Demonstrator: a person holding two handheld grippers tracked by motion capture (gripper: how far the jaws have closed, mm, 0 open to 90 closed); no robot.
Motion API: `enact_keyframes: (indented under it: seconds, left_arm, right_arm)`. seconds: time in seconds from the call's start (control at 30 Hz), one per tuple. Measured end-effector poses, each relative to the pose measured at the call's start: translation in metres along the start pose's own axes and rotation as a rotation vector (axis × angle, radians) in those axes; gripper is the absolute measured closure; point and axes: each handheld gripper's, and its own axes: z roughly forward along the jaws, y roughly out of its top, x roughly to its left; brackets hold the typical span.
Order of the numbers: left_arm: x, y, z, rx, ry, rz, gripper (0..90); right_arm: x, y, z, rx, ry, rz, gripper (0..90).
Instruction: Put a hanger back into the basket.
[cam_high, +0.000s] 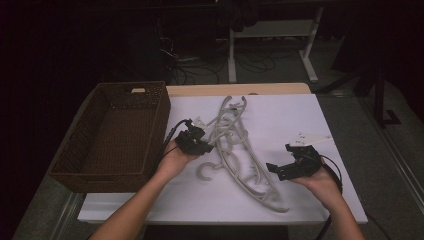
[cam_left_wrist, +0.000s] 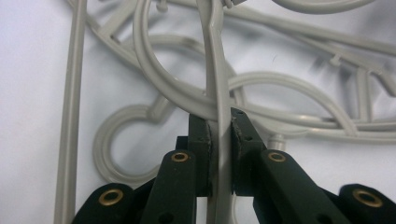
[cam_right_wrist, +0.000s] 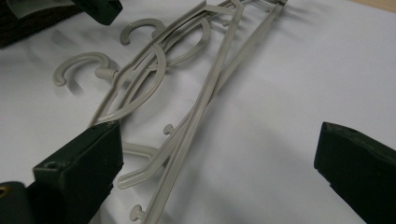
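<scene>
I had the left hand-held gripper (cam_high: 206, 145) clamped on a thin bar of one grey plastic hanger (cam_left_wrist: 215, 79), just right of the wicker basket (cam_high: 111, 134). In the left gripper view the two black pads (cam_left_wrist: 200, 140) pressed that bar from both sides, and it ran upright between them, crossing a curved loop of the same grey plastic. The hanger was part of a tangled pile of hangers (cam_high: 235, 145) that lay on the white surface (cam_high: 300, 115), beginning beside the basket's right wall and stretching away from it toward the near edge of the surface. From the high view I could not tell how many hangers made up the pile. Two of its hooks (cam_right_wrist: 79, 67) showed in the right gripper view, curled open at the pile's end nearer the basket.

My right hand-held gripper (cam_high: 282, 162) sat well apart from the basket, on the far side of the pile from it, just beside the long lower arm of the hangers. Its jaws stood wide and gripped nothing; in the right gripper view one pad (cam_right_wrist: 81, 163) overlapped the end of a hanger arm, though I could not tell whether it touched. The basket rested at the left edge of the surface.
</scene>
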Motion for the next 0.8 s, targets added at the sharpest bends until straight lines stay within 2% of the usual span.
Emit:
enact_keyframes:
  seconds: [0.1,0.47,0.63,0.8]
  left_arm:
    - [0.0,0.006,-0.006,-0.004,-0.005,0.001,81.1]
    - [0.0,0.038,-0.047,-0.029,0.009,0.024,81.2]
    - [0.003,0.05,-0.067,-0.043,-0.01,0.039,81.2]
    - [0.009,0.055,-0.083,-0.054,-0.04,0.053,81.2]
  right_arm:
    - [0.001,-0.003,-0.001,-0.003,0.004,0.002,0.9]
    - [0.001,-0.025,-0.005,0.003,0.009,0.004,1.0]
    - [-0.001,-0.024,-0.006,-0.011,-0.001,0.02,1.0]
    - [-0.001,-0.024,-0.006,-0.006,0.0,0.024,1.0]
